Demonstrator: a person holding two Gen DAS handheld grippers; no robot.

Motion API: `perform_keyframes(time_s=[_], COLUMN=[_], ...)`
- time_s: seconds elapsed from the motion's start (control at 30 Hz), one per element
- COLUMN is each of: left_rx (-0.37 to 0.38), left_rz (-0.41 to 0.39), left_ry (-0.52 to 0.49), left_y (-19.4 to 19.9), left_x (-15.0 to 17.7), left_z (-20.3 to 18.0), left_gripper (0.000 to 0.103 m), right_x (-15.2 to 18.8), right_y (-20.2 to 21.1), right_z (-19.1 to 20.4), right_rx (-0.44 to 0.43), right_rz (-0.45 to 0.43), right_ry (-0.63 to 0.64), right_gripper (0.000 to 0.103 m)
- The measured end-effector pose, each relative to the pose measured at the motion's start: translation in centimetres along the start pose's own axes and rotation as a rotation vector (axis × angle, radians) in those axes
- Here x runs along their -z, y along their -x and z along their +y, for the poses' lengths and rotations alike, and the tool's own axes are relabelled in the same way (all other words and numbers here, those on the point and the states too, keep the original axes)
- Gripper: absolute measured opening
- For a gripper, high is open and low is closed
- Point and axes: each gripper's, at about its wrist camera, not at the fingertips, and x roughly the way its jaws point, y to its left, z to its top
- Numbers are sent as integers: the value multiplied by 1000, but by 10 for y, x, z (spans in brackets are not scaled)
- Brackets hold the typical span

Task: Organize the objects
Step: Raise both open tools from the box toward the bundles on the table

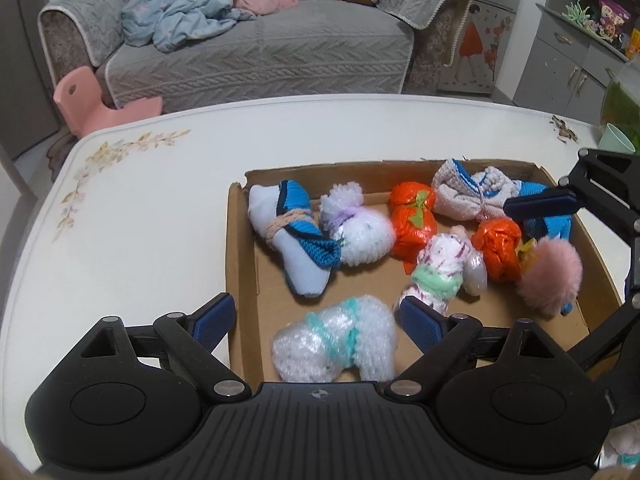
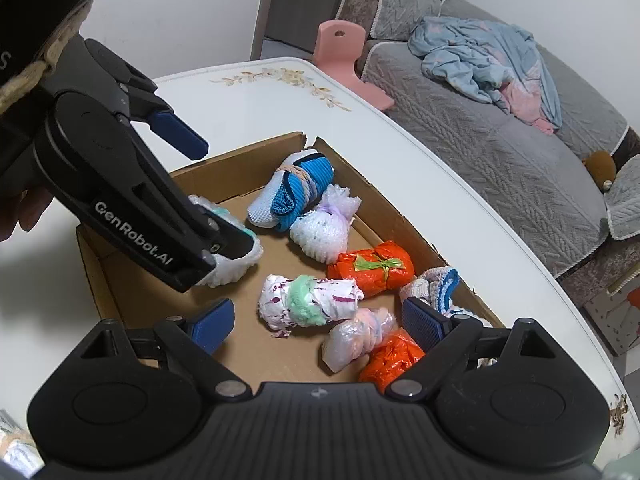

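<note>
Bundles fill the shallow cardboard box [image 1: 240,264] that sits on the white table [image 1: 152,200], and we place everything by that box. Our left tool [image 1: 316,322] hangs over the box's near-left corner with its jaws spread wide; a white bubble-wrap bundle with teal yarn [image 1: 336,344] lies between them, its long axis running across the gap, and no pad presses on it. Our right tool [image 2: 318,322] hovers over the box's right side, jaws likewise apart and gripping nothing; below it lie a clear-plastic bundle [image 2: 356,340] and an orange bundle [image 2: 390,358].

Toward the box's far-left corner a blue-and-white sock roll [image 1: 292,236] lies on a slant, one end toward that corner and the other toward the box's middle. Just beside it sits a white bundle tied in lilac [image 1: 356,228], its gathered top toward the far wall. An orange bundle with a green tie [image 1: 412,220] lies with its long axis front to back. Near the box's middle, a white roll with purple marks and a green band [image 1: 436,276] lies on a slant. A pink fluffy piece [image 1: 550,276] rests by the right wall; what is under it we cannot quite tell.
</note>
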Motion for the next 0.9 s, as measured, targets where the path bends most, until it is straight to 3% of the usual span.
perform_keyframes(time_s=[0.47, 0.9], left_rx=[23, 30], left_rz=[34, 44], left_ry=[41, 36], left_y=[6, 17], left_x=[8, 18], left_z=[0, -10], left_gripper=[94, 98], right_x=[0, 12], right_y=[4, 23], right_z=[-1, -13], right_rx=[23, 34], right_rz=[41, 105], right_ry=[-45, -206], right_gripper=[93, 101])
